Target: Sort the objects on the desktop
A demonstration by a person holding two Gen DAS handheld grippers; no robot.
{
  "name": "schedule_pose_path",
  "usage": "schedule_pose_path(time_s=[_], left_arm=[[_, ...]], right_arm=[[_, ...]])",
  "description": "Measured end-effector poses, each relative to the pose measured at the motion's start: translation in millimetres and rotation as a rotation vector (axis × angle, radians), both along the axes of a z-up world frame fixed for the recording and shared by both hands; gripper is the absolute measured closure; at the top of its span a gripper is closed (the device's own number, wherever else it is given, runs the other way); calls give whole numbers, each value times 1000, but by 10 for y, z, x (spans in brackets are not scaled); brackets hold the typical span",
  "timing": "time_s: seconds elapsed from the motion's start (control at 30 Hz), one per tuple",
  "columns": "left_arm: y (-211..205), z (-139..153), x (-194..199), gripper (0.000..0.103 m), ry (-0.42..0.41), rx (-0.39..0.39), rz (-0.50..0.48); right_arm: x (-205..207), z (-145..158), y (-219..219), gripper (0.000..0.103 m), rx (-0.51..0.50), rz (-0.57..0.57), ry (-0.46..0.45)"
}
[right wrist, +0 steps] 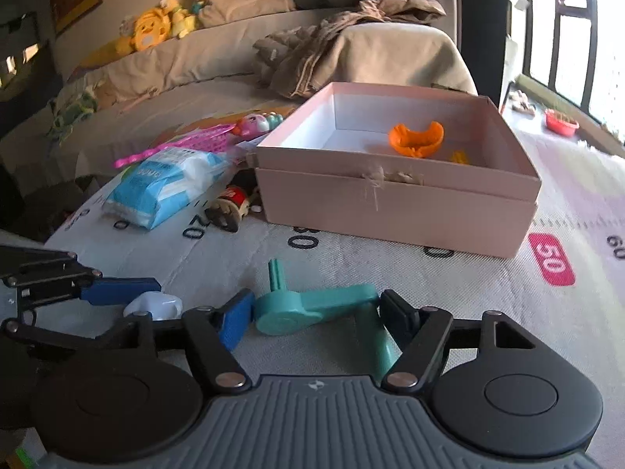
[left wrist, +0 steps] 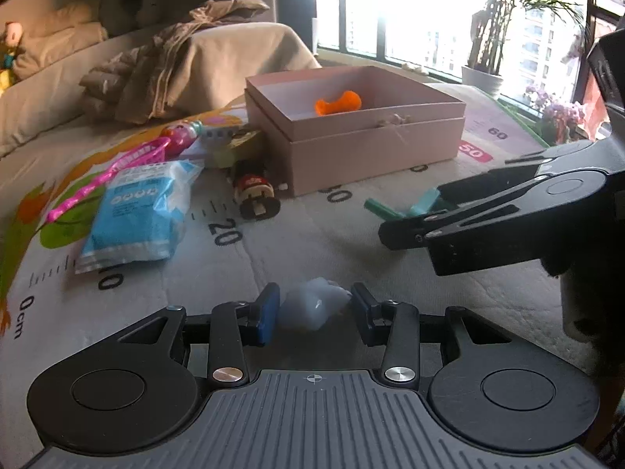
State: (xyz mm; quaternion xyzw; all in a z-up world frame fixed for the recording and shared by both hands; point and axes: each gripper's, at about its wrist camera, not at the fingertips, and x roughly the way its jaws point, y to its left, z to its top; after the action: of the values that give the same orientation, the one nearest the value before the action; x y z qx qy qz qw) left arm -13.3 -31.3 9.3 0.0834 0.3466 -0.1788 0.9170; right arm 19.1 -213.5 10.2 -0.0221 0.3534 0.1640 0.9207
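Grey quilted play mat w/ printed ruler numbers (left wrist: 273, 250) carries everything. Open pink cardboard box (right wrist: 394, 211) sits at the far side; inside, an orange curved plastic piece (right wrist: 416, 138), and only the right wrist view shows a small yellow bit (right wrist: 461, 156) beside it. Left of the box: blue-white wipes pack (left wrist: 136, 211), pink plastic wand (left wrist: 113, 174), small dark wooden toy (left wrist: 256, 191). Left wrist view alone shows a window w/ potted plants (left wrist: 484, 19). Right gripper (right wrist: 316, 308) stands fairly wide around the teal plastic hair-dryer toy (right wrist: 312, 306); can't tell if pads press it. Left gripper (left wrist: 315, 308) is clamped on a small white translucent lump (left wrist: 316, 306), low over the mat.
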Motion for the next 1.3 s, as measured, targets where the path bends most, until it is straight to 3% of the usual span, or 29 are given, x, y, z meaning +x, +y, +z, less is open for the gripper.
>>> schedule_pose_path(time_s=[0.23,0.3,0.37,0.5,0.67,0.73,0.8,0.83,0.9,0.97,1.03,1.17,1.3], left_arm=[[-24,315,-96,59,-61,-18,-44],[-37,518,-41,77,-117,-20,-58],[-75,724,82,77,-174,-18,-69],[-213,955,489,77,-246,-22,-66],[-113,968,879,75,-193,-116,30],[-20,908,874,63,-169,-127,57],[69,809,794,41,-148,-112,73],[108,756,737,37,-142,-100,75],[198,640,609,17,-129,-73,86],[292,521,506,7,-111,-52,114],[388,417,440,7,-83,-46,132],[526,231,416,7,-10,-77,151],[571,129,411,7,23,-98,170]], right_arm=[[-279,260,-200,32,-48,61,-4],[-374,472,-299,32,-55,71,-51],[-406,740,-426,32,-42,50,-115],[-195,1198,-673,32,-7,-33,-223],[359,1391,-825,32,53,-114,-236],[576,1378,-820,32,67,-123,-242],[827,1305,-783,22,69,-137,-218],[922,1257,-766,22,71,-150,-201],[959,1158,-699,22,74,-149,-182],[814,1026,-582,23,67,-92,-175],[568,866,-428,24,20,-19,-173],[216,502,-99,42,-102,133,-130],[240,214,126,47,-176,151,-80]])
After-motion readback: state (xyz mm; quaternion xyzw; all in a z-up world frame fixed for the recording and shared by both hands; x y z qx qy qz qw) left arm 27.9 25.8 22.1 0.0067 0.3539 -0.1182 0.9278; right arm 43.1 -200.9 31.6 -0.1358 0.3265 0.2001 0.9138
